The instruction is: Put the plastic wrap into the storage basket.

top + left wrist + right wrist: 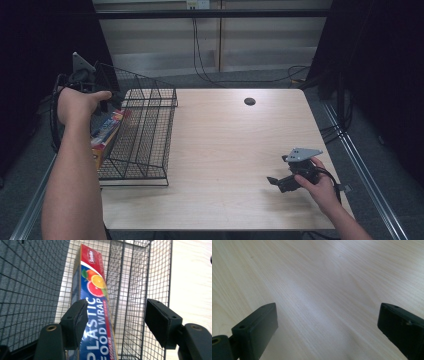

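Pale wood table (225,150), dark room; both hand-held grippers (113,322) (327,332) released.

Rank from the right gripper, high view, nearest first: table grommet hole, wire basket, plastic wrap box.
1. Table grommet hole: far side of the table, beyond the right gripper.
2. Wire basket: left part of the table.
3. Plastic wrap box: inside the basket's left side.

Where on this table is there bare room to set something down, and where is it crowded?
Bare wood runs from the wire basket across to the table's right edge, broken by a dark round spot near the far edge and the right gripper near the front. The left side is crowded: the basket holds a plastic wrap box, with the left gripper over it.
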